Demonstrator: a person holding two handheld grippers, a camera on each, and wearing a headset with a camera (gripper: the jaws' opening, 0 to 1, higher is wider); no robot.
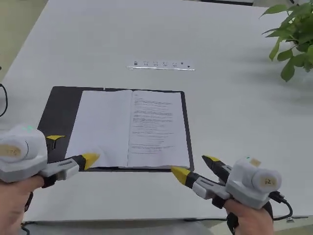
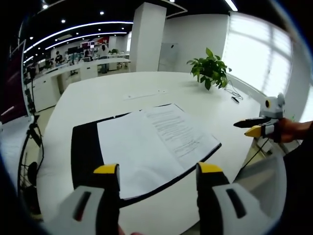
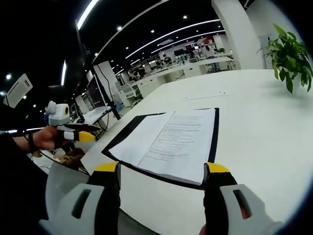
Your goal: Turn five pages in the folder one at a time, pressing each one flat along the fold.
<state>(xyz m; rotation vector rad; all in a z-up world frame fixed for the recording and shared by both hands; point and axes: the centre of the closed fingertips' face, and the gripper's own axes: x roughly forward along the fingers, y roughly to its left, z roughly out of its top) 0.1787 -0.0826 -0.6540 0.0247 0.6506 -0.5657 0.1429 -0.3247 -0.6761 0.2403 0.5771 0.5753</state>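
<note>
Black folder [image 1: 58, 117] open flat on the white bench [image 1: 234, 88], close to the near edge, with a blank page [image 1: 102, 129] on the left, a printed page [image 1: 156, 127] on the right, and the fold running away from the person. Left tongs [image 1: 72, 149] at the folder's near left corner, jaws spread wide, gripping nothing. One yellow tip over the bottom edge of the blank page, the other over the black cover; contact with the paper impossible to tell. Right tongs [image 1: 194, 165] just off the near right corner, jaws likewise wide apart and empty, clear of the folder, with bare bench top between tips and cover. Left hand [image 1: 12, 200] and right hand [image 1: 247, 218] low at the bench's near edge. Farther back, well apart from the folder, a white power strip [image 1: 160, 65] lying on the bench. Leafy green plant [image 1: 293, 34] at the far right. Beyond the bench, in the gripper views, an office hall with rows of desks and ceiling lights.
</note>
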